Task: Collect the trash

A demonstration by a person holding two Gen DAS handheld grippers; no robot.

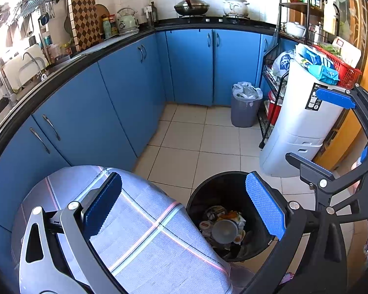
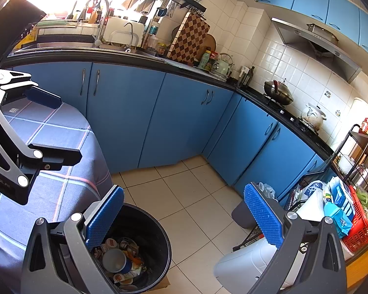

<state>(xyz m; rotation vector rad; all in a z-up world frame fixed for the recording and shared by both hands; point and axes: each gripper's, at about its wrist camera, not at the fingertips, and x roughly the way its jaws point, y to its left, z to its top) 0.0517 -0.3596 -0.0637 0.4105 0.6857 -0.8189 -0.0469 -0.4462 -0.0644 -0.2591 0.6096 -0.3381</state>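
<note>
You are holding both tools above the kitchen floor, angled downward toward the black bin point(image 1: 233, 218), which is sitting at the lower centre of the left wrist view and at the lower left of centre in the right wrist view. Your left gripper point(image 1: 184, 208) is standing with its jaws spread wide and nothing between them; its left pad is lying over the checked tablecloth point(image 1: 159, 240) in the lower left of the frame, and its right pad is overlapping the bin's right rim. Your right gripper point(image 2: 184, 215) is likewise gaping wide and carrying nothing: its left pad is hanging over the bin's near left rim, its right pad over the grey lined bin point(image 2: 243, 213) and white appliance point(image 2: 245, 264) at lower right. Each tool is showing in the other's camera: the right one at the right edge of the left view, the left one at the left edge of the right view, above the cloth.

The trash point(image 2: 121, 262) is lying inside the black bin: a pale cup, small lidded tubs, crumpled wrappers and orange scraps. The bin is standing on the pale tiled floor point(image 1: 196, 152), just beside the cloth-covered table, with blue cabinets point(image 1: 125, 93) curving behind.
</note>
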